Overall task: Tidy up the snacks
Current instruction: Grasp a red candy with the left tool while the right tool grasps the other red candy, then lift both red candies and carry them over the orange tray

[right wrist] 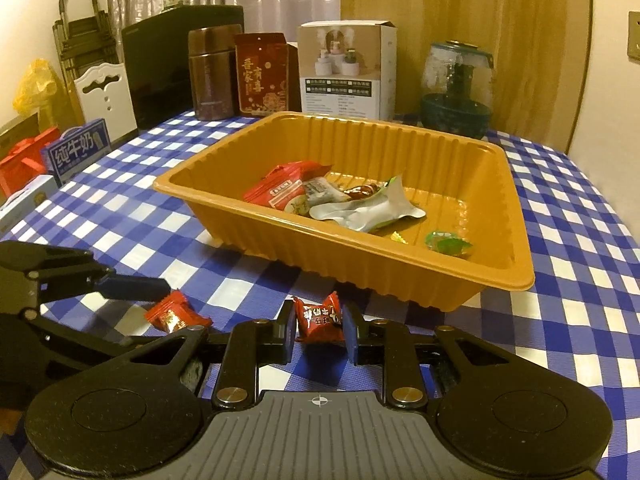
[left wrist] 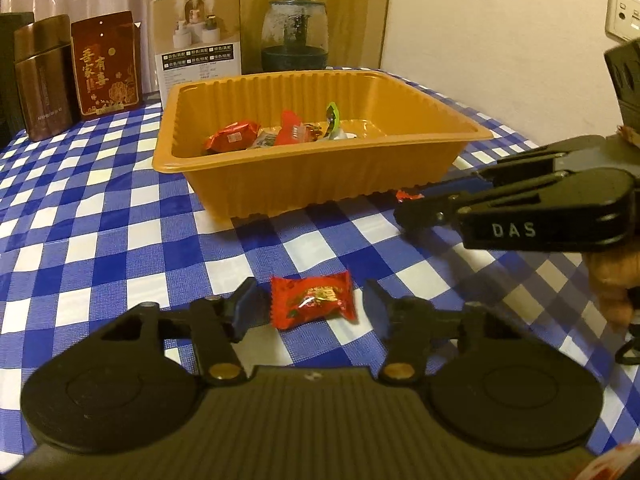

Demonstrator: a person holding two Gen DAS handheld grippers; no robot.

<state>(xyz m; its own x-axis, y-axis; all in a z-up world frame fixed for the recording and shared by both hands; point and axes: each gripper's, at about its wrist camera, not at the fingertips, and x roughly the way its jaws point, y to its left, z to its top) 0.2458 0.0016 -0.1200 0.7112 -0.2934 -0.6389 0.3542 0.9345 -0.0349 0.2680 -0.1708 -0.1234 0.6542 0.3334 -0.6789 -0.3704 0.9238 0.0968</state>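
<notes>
while the left gripper sits low over the checked cloth, its jaws stand wide apart around a red candy lying flat between them, touching neither finger as far as i can tell. just right of it, the right gripper has its jaws drawn narrow on a second red candy, both pads against the wrapper, right beside the near wall of the tray. beyond them the orange tray holds a heap of wrapped snacks and a green sweet. at the far edge stand a red box, a white box and a glass jar.
</notes>
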